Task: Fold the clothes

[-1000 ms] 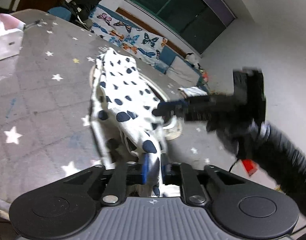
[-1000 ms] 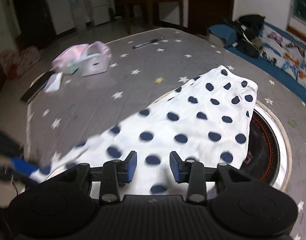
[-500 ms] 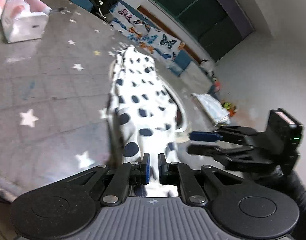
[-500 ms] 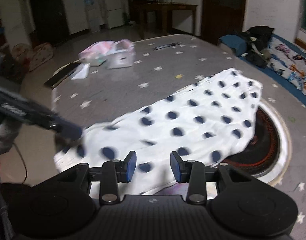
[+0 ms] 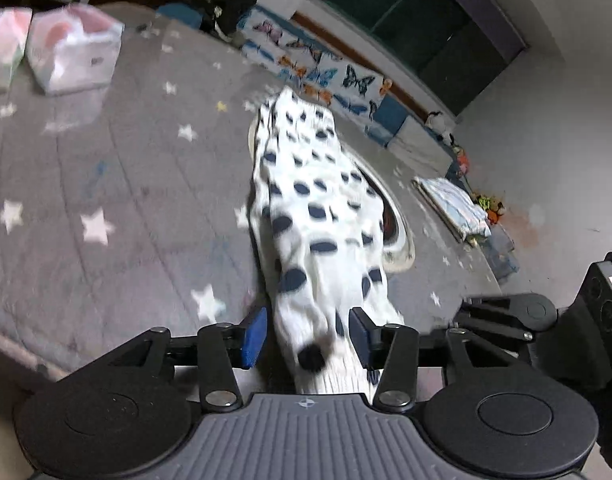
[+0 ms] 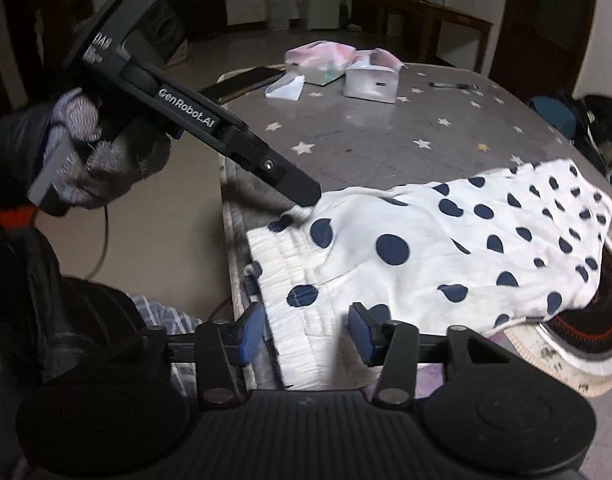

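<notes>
White navy-dotted cotton garment: folded lengthwise at table edge; left gripper and right gripper jaws opening, releasing; further folds remain.

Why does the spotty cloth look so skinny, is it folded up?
Folded. The spotty cloth lies doubled lengthwise on the table: its ribbed waistband sits at the near end, and a second layer's edge peeks out along one side.

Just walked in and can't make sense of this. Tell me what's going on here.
A person with a handheld gripper in each gloved hand is folding a white polka-dot garment laid across a grey star-patterned table. Both grippers are at its elastic waistband end by the table edge. The left gripper has its jaws opening, with the cloth between them but not pinched. The right gripper is also opening, over the waistband. The garment's far end drapes over a round burner.
</notes>
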`<state>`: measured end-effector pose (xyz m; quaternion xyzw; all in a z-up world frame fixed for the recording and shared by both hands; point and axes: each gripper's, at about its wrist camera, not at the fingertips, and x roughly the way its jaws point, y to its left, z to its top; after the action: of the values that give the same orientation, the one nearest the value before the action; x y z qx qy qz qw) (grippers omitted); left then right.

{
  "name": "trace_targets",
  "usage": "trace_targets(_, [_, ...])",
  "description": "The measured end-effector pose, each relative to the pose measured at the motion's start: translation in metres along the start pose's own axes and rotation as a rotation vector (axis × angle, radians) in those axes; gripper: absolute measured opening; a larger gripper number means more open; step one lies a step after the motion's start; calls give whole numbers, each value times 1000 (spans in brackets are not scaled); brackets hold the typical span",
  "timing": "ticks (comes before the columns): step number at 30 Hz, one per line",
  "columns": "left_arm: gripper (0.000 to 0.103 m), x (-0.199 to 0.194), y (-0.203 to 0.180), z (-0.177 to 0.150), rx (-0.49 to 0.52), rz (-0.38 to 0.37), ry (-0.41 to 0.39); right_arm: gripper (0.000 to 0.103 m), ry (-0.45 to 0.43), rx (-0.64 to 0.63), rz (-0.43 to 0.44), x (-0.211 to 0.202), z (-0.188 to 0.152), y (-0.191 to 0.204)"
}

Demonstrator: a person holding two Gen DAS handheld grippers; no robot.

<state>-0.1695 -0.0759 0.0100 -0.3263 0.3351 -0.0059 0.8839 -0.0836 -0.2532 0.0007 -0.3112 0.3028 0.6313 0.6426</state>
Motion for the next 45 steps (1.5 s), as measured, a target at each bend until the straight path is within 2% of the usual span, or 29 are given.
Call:
trace_targets(3, [42, 6, -1, -5, -16, -21, 44, 53, -6, -23, -18, 1, -1, 7])
trace_targets(5, [20, 8, -2, -6, -29, -30, 66, 54, -11, -35, -31, 1, -1, 11])
trace_targets(7, [14, 8, -2, -4, -65, -49, 80, 55, -22, -39, -46, 0, -2, 13])
trace_targets(10, [12, 4, -4, 3, -102, -92, 74, 55, -42, -40, -75, -1, -1, 16])
trace_targets(16, [11, 4, -27, 19, -106, -165, 61, 58, -84, -41, -117, 1, 0, 25])
trace_targets(18, [11, 6, -35, 23, -97, -187, 58, 58, -87, -42, -173, 5, -1, 28])
trace_targets(21, [11, 5, -42, 24, -84, -202, 53, 50, -79, -53, -283, 7, -4, 30])
trace_targets(24, [11, 6, -40, 22, -81, -192, 58, 43, -55, -52, -320, 2, -9, 27])
trace_targets(26, [11, 7, -36, 18, -67, -169, 70, 25, -37, -63, -340, -2, -13, 28])
trace_targets(28, [12, 8, -31, 11, -48, -142, 98, 14, -26, -90, -368, -8, -17, 32])
trace_targets(29, [13, 10, -27, 8, -39, -128, 116, 14, -16, -104, -370, -9, -18, 35])
trace_targets(33, [18, 16, -17, -7, -6, -59, 180, 14, 22, -154, -328, -5, -23, 47])
trace_targets(36, [19, 11, -12, -9, 23, -36, 190, 20, 32, -186, -304, 0, -23, 49])
trace_targets(38, [19, 4, -12, -7, 59, -36, 180, 30, 36, -189, -271, -2, -22, 47])
trace_targets(42, [19, -13, -18, 7, 131, -50, 124, 35, 30, -137, -186, -17, -21, 39])
trace_targets(45, [17, -18, -25, 21, 166, -76, 68, 35, 12, -68, -125, -34, -20, 30])
